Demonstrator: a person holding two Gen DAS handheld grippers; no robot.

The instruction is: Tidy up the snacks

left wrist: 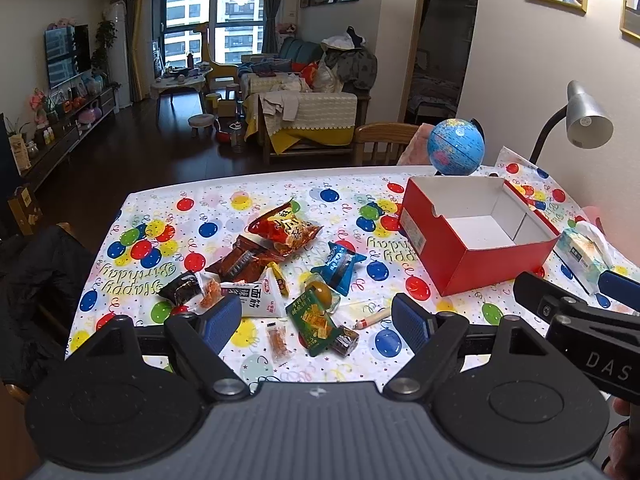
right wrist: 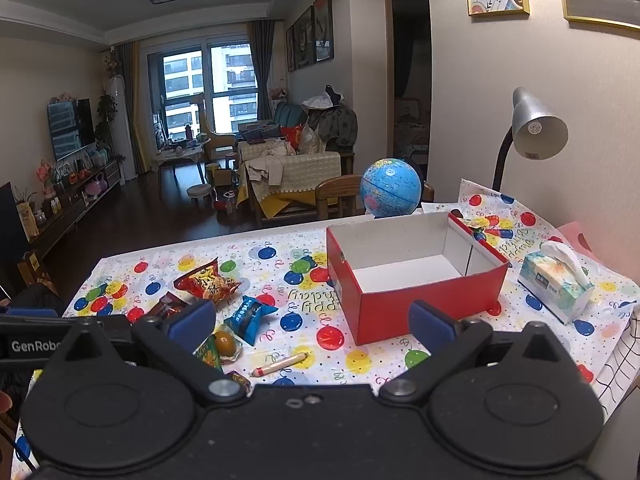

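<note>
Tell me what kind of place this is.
Most likely a home's open living and dining room: a dining table under a birthday cloth, a sofa piled with clothes, and a wall television.

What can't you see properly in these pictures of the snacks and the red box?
- Left wrist view: the left gripper hides part of the snack pile; the white packet sits partly behind a finger.
- Right wrist view: the right gripper covers most of the green packet.
- Both views: packet writing is too small to read.
- Red box: its near wall hides part of the floor.
</note>
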